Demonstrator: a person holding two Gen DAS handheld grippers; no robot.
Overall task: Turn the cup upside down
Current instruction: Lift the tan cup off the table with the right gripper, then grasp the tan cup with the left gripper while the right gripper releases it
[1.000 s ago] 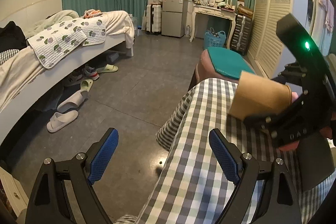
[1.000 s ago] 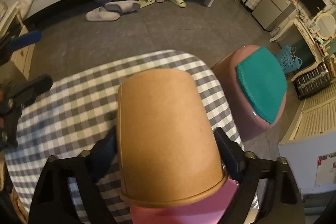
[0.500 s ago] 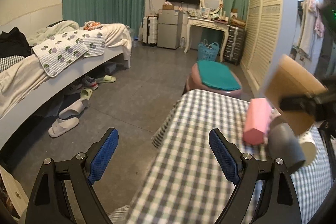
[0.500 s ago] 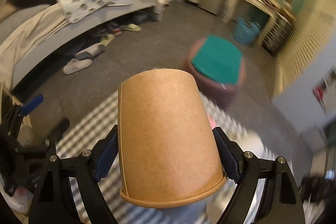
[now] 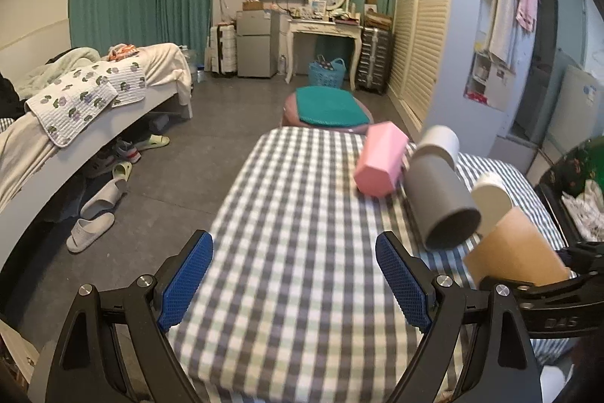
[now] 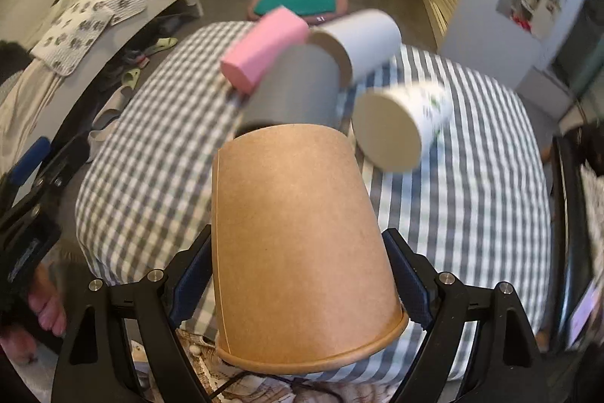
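Note:
My right gripper (image 6: 298,286) is shut on a brown paper cup (image 6: 298,244), held above the near edge of the checked table (image 6: 151,123) with its base pointing away from the camera and its rim toward it. The cup also shows at the right of the left wrist view (image 5: 513,252), with the right gripper's black frame under it. My left gripper (image 5: 294,286) is open and empty over the table's near end (image 5: 294,214).
A pink cup (image 5: 381,163), a dark grey cup (image 5: 441,206), a light grey cup (image 5: 438,146) and a white cup (image 5: 490,199) stand upside down on the table. A stool with a teal cushion (image 5: 328,108) stands beyond it. A bed (image 5: 75,101) is at the left.
My right gripper has swung the brown cup back and down toward the table's near right side. The left gripper's view has shifted right, and the other cups have come into it.

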